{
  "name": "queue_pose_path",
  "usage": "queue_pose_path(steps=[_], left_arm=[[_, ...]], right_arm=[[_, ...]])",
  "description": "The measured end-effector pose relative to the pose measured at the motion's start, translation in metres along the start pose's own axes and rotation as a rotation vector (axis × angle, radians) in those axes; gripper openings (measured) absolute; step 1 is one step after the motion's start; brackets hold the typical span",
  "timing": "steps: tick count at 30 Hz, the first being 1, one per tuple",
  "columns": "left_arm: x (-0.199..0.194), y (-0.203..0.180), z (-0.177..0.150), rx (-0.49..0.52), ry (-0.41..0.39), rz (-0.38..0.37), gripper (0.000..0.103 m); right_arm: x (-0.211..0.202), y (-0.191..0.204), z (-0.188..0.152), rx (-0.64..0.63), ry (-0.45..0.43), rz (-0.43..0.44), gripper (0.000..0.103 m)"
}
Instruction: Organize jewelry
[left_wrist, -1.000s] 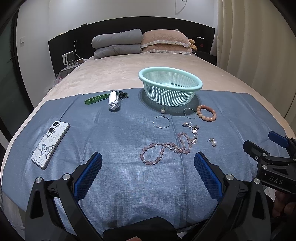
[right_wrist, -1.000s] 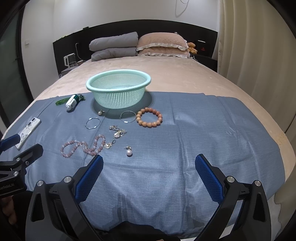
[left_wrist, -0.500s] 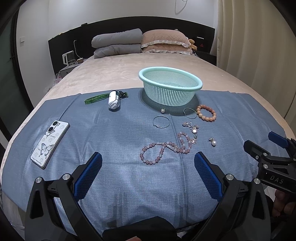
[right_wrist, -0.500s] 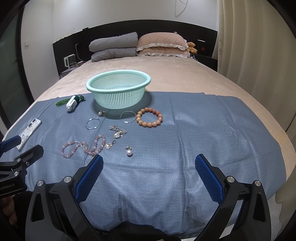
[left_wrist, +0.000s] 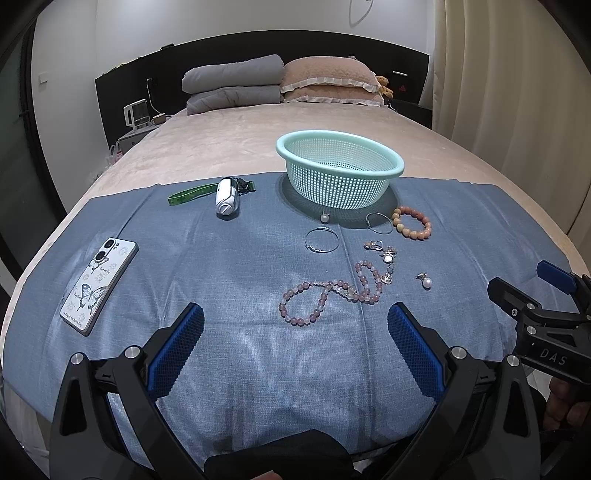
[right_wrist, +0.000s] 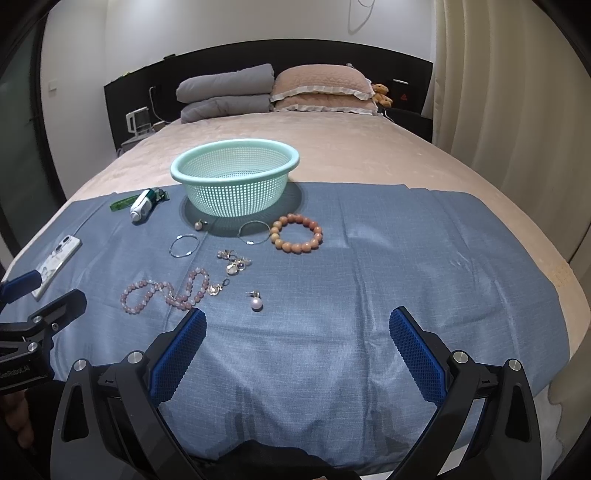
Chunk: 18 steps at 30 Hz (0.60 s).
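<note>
A mint green basket stands on a blue cloth on a bed. In front of it lie a pink bead necklace, an orange bead bracelet, two silver hoops, a charm cluster and two pearl earrings. My left gripper is open and empty, short of the necklace. My right gripper is open and empty, just short of a pearl earring.
A phone in a butterfly case lies at the cloth's left. A small white device with a green strap lies left of the basket. Pillows sit at the headboard. A curtain hangs at the right.
</note>
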<state>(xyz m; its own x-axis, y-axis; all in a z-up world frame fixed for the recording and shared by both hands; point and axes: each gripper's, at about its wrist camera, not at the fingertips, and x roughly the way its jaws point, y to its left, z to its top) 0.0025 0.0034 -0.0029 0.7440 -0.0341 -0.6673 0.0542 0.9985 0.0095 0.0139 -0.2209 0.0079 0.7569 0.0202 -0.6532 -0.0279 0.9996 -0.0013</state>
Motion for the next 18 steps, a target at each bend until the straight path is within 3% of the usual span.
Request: queue_pose_path(steps=[10,18], left_arm=[[0.0002,0.0042,0.0001,-0.021,0.003,-0.012,0.097],[0.0009,0.0085,0.0033,-0.034,0.028,-0.072,0.097]], right_arm=[[0.0017,0.0012,0.0003,-0.005,0.013,0.002,0.095],[0.0056,0.0005,0.0037,-0.006,0.042,0.034,0.095]])
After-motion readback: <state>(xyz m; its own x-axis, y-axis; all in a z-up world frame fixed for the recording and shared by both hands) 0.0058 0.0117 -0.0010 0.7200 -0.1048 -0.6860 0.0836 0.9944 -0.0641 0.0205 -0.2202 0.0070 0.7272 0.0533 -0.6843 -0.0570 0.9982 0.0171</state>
